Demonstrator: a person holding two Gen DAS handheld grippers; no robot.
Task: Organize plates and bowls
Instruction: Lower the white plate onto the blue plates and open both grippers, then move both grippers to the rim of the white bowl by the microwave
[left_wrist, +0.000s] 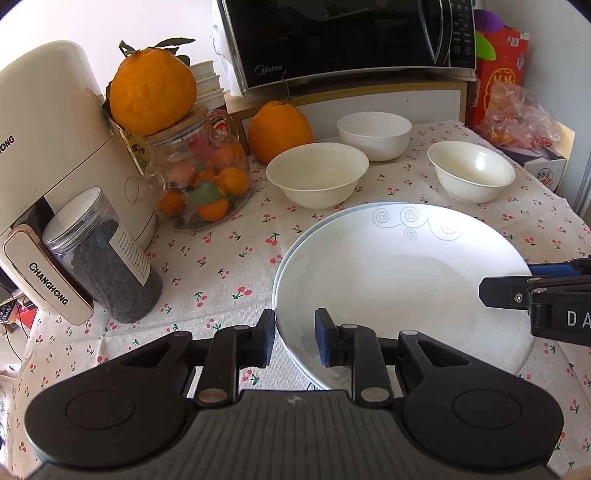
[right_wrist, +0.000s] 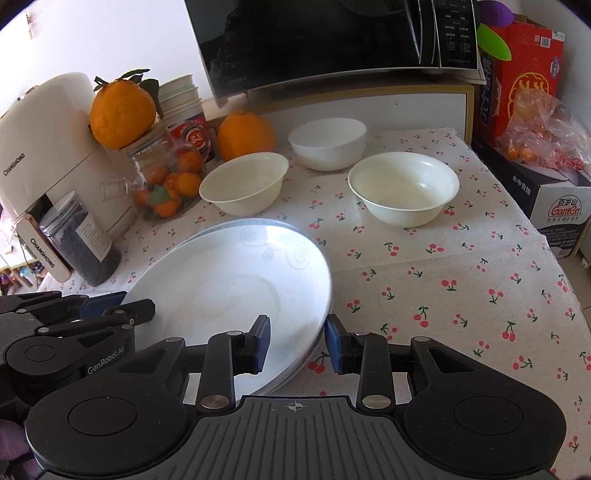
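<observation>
The stacked plates (left_wrist: 402, 288) lay on the cherry-print cloth (right_wrist: 461, 280) between both grippers. The left gripper (left_wrist: 294, 338) and right gripper (right_wrist: 297, 345) each straddled a near rim, jaws parted, pads not pressing. 3 bowls (right_wrist: 402, 186) sat beyond, nearer the right hand. Readable: Midea, CHANGHONG, GenRobot.AI.

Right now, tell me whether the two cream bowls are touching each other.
Apart. The right wrist view shows the left cream bowl and the right cream bowl with a strip of cherry-print tablecloth plainly visible between their rims.
</observation>
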